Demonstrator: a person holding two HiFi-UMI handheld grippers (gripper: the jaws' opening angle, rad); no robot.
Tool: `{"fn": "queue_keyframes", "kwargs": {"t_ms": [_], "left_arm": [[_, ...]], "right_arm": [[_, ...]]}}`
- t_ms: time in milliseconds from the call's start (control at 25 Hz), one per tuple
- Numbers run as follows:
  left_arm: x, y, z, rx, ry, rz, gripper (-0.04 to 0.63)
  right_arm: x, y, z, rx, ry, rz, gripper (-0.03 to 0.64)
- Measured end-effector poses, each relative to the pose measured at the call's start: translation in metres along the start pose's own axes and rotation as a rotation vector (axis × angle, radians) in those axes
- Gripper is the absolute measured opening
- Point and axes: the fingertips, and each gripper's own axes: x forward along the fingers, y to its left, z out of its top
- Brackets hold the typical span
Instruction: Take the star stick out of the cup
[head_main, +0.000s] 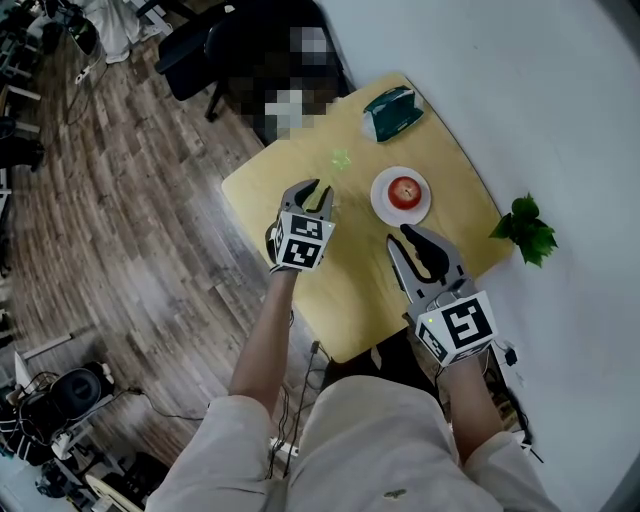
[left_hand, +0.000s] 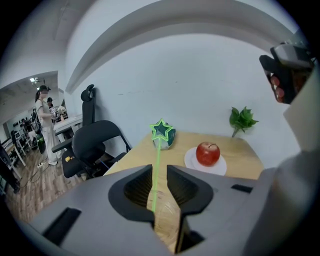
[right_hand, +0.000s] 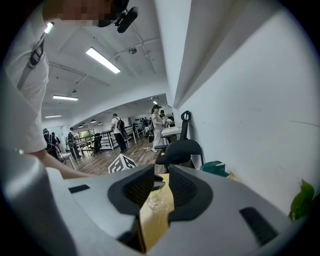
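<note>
The star stick (left_hand: 157, 160) is not out yet. It stands in the clear cup (right_hand: 156, 197) near the far-left part of the table (head_main: 350, 290), its green star up above the rim. My left gripper (head_main: 316, 192) sits right at it. In the left gripper view the thin stem runs up through the gap between the jaws, which stand a little apart and not clamped, with the stem close to one of them. I judge this to be the reach just before the grasp.

Next I need to close squarely on that thin stem and draw it up along its own line, because a light clear cup could tip or come along with it. My right gripper (head_main: 400, 236) hangs with its jaws apart and nothing in them. It points toward the cup from well apart, so it is not steadying anything. Beyond the cup lie the plate (head_main: 380, 205) with the apple (head_main: 405, 190), the green box (head_main: 392, 112) and a leafy sprig (head_main: 525, 228) at the table's right edge.

The cup itself is hard to read:
- It is barely a glint in either gripper view.
- From the head view my left gripper covers it.
- The stick's lower end is hidden.
- I cannot tell whether the stem already brushes a jaw.
</note>
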Motion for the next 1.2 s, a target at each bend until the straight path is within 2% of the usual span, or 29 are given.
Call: {"fn": "queue_keyframes", "kwargs": {"t_ms": [320, 560, 1200], "left_arm": [[0.014, -0.001, -0.002, 0.041, 0.037, 0.018, 0.084], [0.016, 0.004, -0.003, 0.058, 0.046, 0.035, 0.059], [0.014, 0.009, -0.007, 0.072, 0.052, 0.046, 0.018]], "right_arm": [[-0.005, -0.008, -0.004, 0.01, 0.001, -0.017, 0.084], [-0.008, -0.012, -0.003, 0.01, -0.001, -0.03, 0.084], [-0.005, -0.011, -0.001, 0.011, 0.002, -0.032, 0.086]]}}
